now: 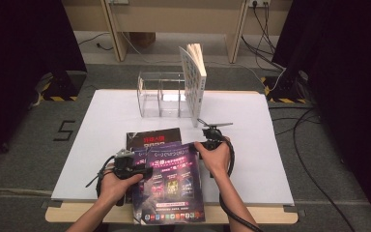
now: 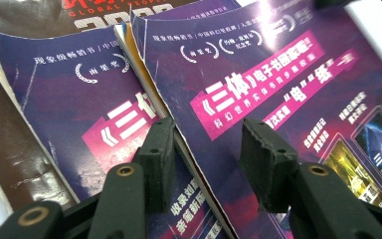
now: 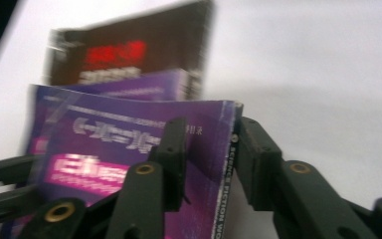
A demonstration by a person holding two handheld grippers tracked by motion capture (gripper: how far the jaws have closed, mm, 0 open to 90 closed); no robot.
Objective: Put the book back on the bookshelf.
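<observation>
High view: a person at a white table [image 1: 251,145] works two handheld grippers on a stack of magazines near the front edge, well short of the clear acrylic organizer [image 1: 162,99] at the table's far side, where a white book [image 1: 194,79] already stands upright against the organizer's right end. The top purple magazine [image 1: 171,181] lies with its long axis running from the organizer toward the person. The right gripper [image 1: 211,140] sits at the magazine's far right corner, on the organizer side; in the right gripper view its jaws straddle the spine [image 3: 229,164], seemingly closing on it without a firm pinch yet. The left gripper [image 1: 140,170] waits at the magazine's left edge, jaws parted over that edge [image 2: 199,164], gripping nothing. The right hand, nearer the organizer, looks placed to lift.
</observation>
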